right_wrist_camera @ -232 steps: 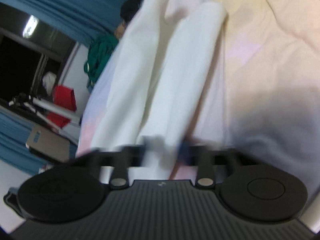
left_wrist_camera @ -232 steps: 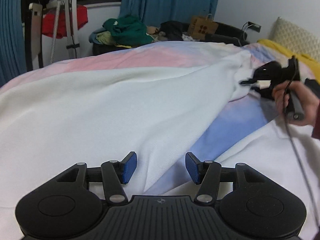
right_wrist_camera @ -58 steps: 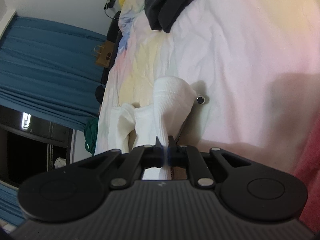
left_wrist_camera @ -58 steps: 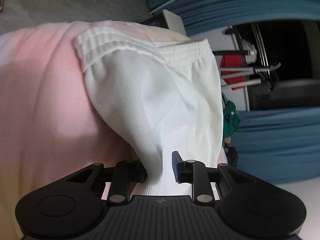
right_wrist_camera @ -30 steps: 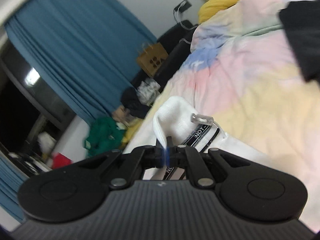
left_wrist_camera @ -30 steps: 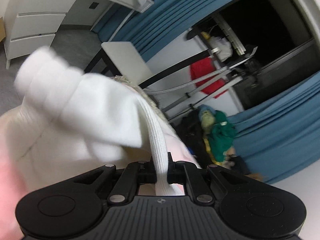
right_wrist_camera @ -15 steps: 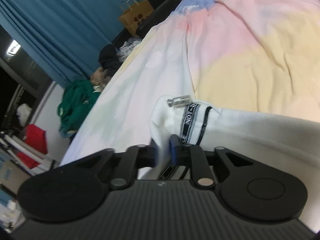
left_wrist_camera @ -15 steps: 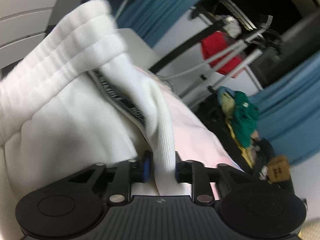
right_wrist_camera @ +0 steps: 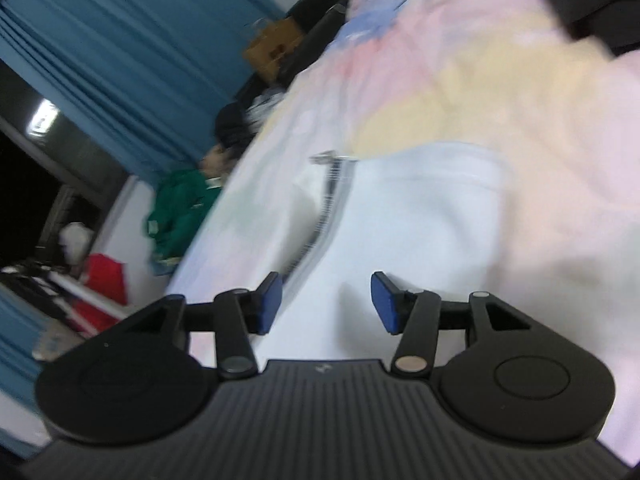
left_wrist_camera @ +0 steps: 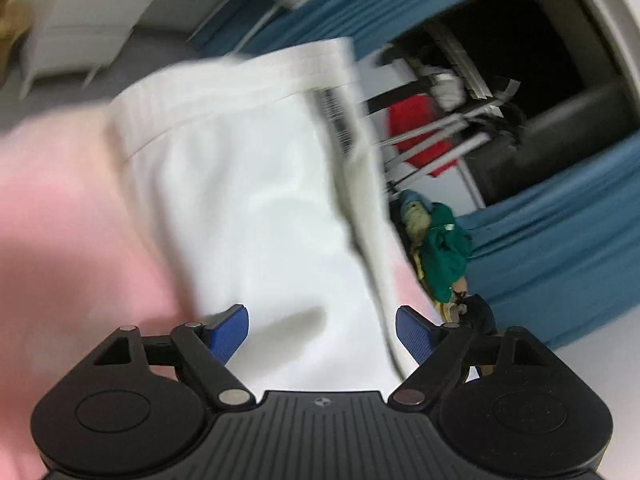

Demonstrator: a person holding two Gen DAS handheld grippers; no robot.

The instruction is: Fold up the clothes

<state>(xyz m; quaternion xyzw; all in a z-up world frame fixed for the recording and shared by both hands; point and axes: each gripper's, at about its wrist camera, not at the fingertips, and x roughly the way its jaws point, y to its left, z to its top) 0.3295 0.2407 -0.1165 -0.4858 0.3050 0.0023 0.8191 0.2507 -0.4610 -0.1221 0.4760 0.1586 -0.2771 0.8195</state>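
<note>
Left gripper (left_wrist_camera: 322,330): blue pads spread wide, gripping nothing; tilted, looking down along the cloth towards the bed's edge; blurred by motion.
Right gripper (right_wrist_camera: 326,306): pads likewise parted and empty; rolled to one side, low over the cloth.
White garment (left_wrist_camera: 256,208): spread flat on the bedcover (left_wrist_camera: 64,208), straight ahead of both tools and passing under their open pads; touching or just clear, cannot tell.
Long axis: away from the left gripper, ribbed waistband (left_wrist_camera: 240,76) at the far end near the bed's edge; in the right view, garment (right_wrist_camera: 408,216) stretching ahead, dark-striped band (right_wrist_camera: 328,208) and a small metal tip along its left edge.
Bedcover: pastel pink, yellow and blue patches (right_wrist_camera: 460,80).
Beyond: blue curtains (right_wrist_camera: 132,52); green clothing (left_wrist_camera: 444,256) heaped off the bed; red item (left_wrist_camera: 420,132) on a rack.
</note>
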